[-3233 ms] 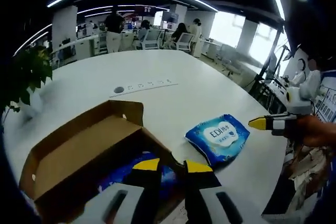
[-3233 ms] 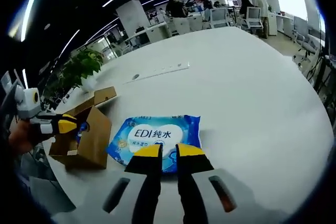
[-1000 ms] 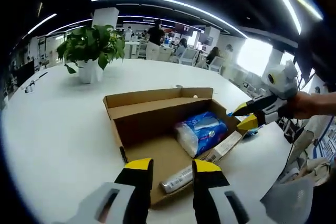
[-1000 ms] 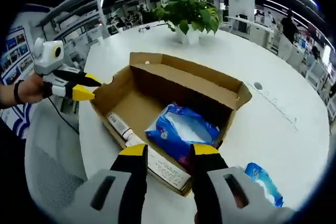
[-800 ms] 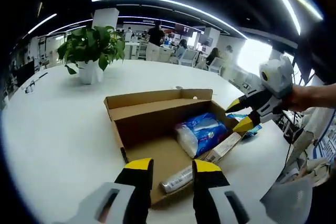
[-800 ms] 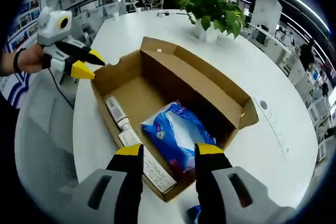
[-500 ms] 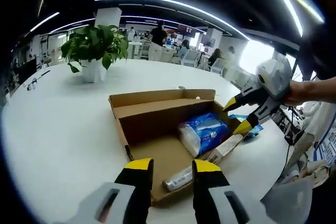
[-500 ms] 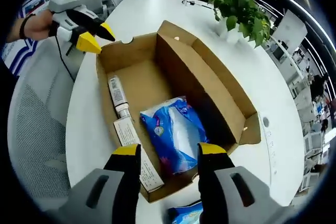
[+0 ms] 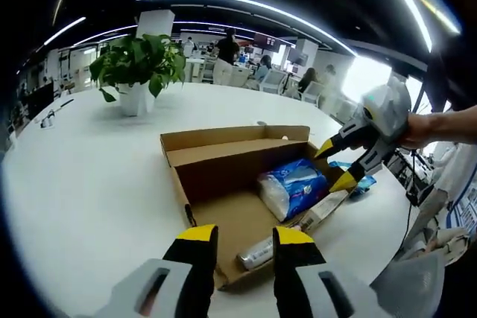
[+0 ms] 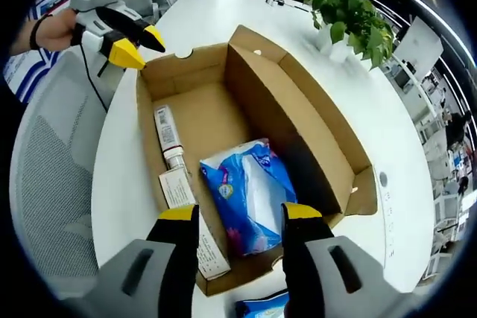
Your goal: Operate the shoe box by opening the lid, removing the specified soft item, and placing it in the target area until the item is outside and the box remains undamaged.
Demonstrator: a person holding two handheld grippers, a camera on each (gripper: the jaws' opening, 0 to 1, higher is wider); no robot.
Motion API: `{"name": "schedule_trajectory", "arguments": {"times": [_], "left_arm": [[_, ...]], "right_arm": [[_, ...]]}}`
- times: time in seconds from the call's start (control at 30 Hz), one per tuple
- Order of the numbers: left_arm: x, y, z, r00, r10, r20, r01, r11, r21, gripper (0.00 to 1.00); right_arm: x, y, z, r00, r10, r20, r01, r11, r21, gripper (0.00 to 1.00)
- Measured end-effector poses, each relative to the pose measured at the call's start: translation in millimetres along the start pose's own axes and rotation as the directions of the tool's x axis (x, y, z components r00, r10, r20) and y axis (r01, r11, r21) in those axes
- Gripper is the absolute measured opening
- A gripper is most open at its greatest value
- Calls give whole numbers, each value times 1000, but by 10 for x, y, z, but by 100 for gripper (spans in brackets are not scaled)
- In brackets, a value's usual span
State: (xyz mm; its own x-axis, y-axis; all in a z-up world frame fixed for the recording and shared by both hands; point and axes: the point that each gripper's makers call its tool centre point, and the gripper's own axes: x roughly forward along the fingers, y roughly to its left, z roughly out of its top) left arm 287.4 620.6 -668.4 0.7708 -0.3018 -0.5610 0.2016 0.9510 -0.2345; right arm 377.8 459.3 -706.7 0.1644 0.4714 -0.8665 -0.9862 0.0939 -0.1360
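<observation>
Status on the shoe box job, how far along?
Done: shoe box lid is open; one blue pack already lies on the table outside. In hand: right gripper hovers open over the blue soft pack inside. Left: grasp it, lift it out, place it.

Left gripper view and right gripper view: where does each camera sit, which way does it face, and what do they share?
Left gripper view: low at one end of the open brown cardboard shoe box, facing across the white table toward a potted plant; own left gripper below, right gripper entering.
Right gripper view: above the box, facing down into it; own right gripper, left gripper and a hand.
Shared: box, blue soft pack, white tube.
</observation>
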Motion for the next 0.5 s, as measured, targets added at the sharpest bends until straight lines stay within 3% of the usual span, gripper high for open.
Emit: {"name": "schedule_trajectory", "arguments": {"times": [0.33,0.5], "left_arm": [[-7,0,-2,1000,1,-7,-1,1000,-4,29],[-7,33,-19,1000,7,-8,-7,1000,-10,29]], "right_arm": [[171,-100,1,1000,6,-25,-7,999,-40,57],[260,-155,11,1000,17,-24,-17,1000,-7,59]]}}
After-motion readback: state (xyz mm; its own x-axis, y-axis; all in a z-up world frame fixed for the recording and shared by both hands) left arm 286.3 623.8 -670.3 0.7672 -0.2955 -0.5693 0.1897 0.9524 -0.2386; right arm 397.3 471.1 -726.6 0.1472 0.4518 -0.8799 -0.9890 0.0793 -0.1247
